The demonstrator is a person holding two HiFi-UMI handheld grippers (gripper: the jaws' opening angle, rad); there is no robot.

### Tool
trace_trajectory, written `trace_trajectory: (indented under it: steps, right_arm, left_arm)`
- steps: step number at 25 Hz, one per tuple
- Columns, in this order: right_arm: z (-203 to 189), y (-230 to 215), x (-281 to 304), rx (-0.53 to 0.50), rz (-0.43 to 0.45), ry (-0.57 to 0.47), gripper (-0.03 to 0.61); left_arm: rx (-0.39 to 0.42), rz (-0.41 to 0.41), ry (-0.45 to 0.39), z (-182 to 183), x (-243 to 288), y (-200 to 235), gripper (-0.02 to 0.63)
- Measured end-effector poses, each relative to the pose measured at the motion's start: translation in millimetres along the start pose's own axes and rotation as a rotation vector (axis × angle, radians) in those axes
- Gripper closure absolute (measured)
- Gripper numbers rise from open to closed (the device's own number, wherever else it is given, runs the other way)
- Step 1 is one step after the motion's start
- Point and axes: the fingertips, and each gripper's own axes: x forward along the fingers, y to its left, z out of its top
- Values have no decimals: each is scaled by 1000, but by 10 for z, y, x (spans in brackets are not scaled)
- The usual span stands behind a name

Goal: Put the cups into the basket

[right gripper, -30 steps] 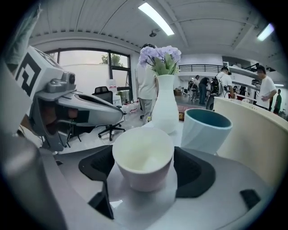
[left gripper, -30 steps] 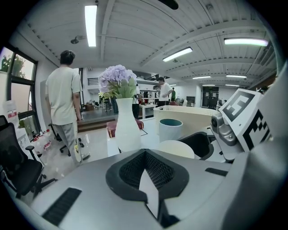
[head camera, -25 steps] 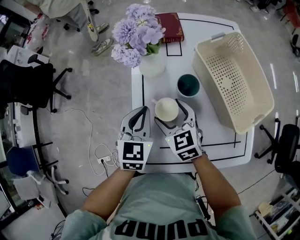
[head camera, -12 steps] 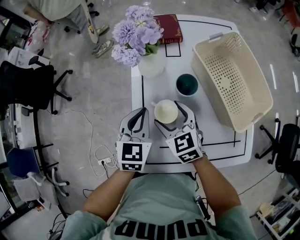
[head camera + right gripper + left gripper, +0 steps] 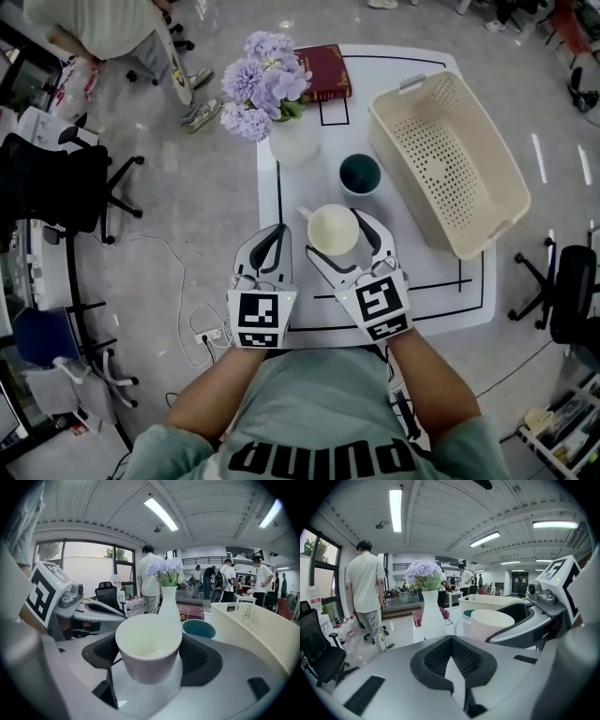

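Far and right of the white cup (image 5: 333, 228), grasped in the jaws of the right gripper (image 5: 335, 234), lies the basket (image 5: 441, 155); the left gripper (image 5: 275, 242) is clenched, empty.

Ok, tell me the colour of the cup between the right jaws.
Cream cup; best in right gripper view.

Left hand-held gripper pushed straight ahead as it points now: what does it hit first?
Probably the white vase, just left of the shut left hand-held gripper and its line. The handle of the cream cup lies nearer, just right of that line, and might be brushed first; depth is unclear.
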Motion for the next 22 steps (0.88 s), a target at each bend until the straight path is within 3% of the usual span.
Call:
trace_trajectory:
  steps: [9,22]
  right_arm:
    - [413,-207,-455,39,-58,-70,192]
    - [637,-892,-1025,51,-188,-86,192]
  left_arm:
    - [-16,-54,-61,386,-79,-296,607]
    - [22,-163,-138,1078,144,-913,607]
